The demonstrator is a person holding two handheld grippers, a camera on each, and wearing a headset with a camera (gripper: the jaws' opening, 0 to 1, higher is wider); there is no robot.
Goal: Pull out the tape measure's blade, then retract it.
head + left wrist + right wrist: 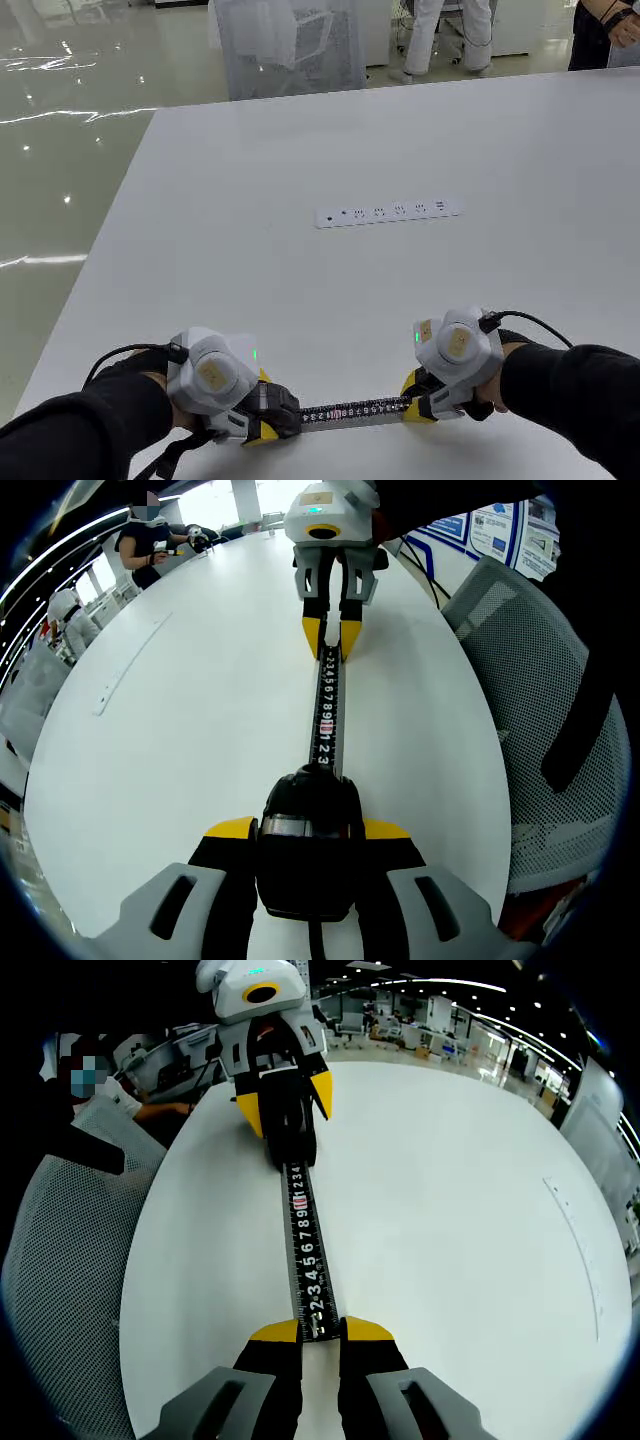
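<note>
My left gripper [262,420] [308,832] is shut on the black tape measure case [277,410] [312,830] near the table's front edge. Its dark blade [355,409] [327,705] [304,1260] with white numbers stretches out flat over the table to my right gripper [414,408] [321,1332], which is shut on the blade's end. In the left gripper view the right gripper [332,638] pinches the far end of the blade. In the right gripper view the left gripper [285,1110] holds the case [292,1125] at the far end.
A white power strip [388,212] lies flat in the middle of the white table [400,140]. A grey mesh chair [545,730] [70,1280] stands close to the table's near edge. People stand beyond the far edge.
</note>
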